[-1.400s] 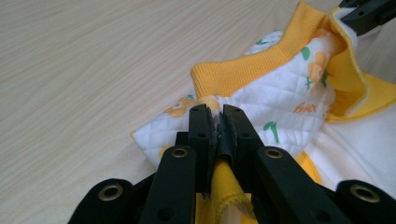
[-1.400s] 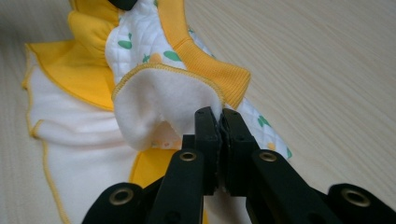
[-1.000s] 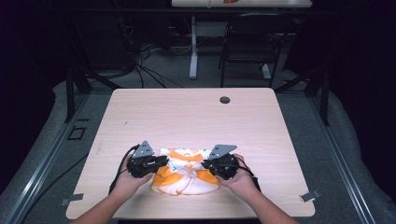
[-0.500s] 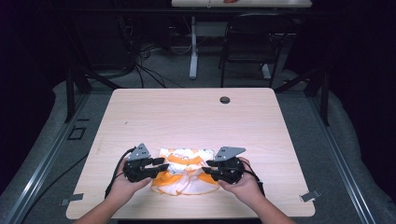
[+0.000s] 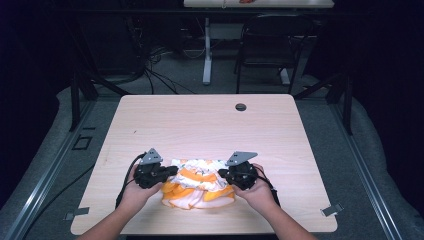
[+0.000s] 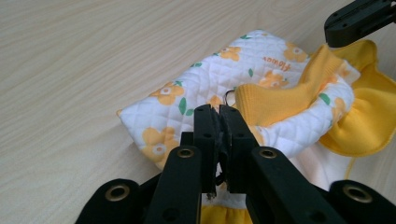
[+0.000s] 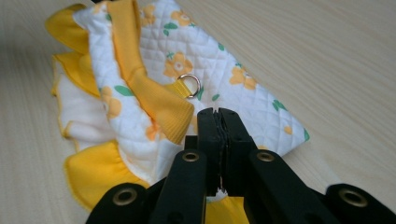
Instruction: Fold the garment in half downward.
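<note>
On the wooden table (image 5: 210,120), both grippers' fingers have just closed, pinching the quilted floral garment (image 5: 200,182).

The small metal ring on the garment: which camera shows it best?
The right gripper view: the metal ring lies fully exposed on the quilted floral garment. In the left gripper view it peeks from behind yellow ribbing. The high view is too coarse to resolve it.

One bit of writing shows from where I hold my left gripper: a short word in small orange letters printed on the white quilted garment (image 6: 219,84), near its far edge, among the orange flowers; the letters are too small for me to read
</note>
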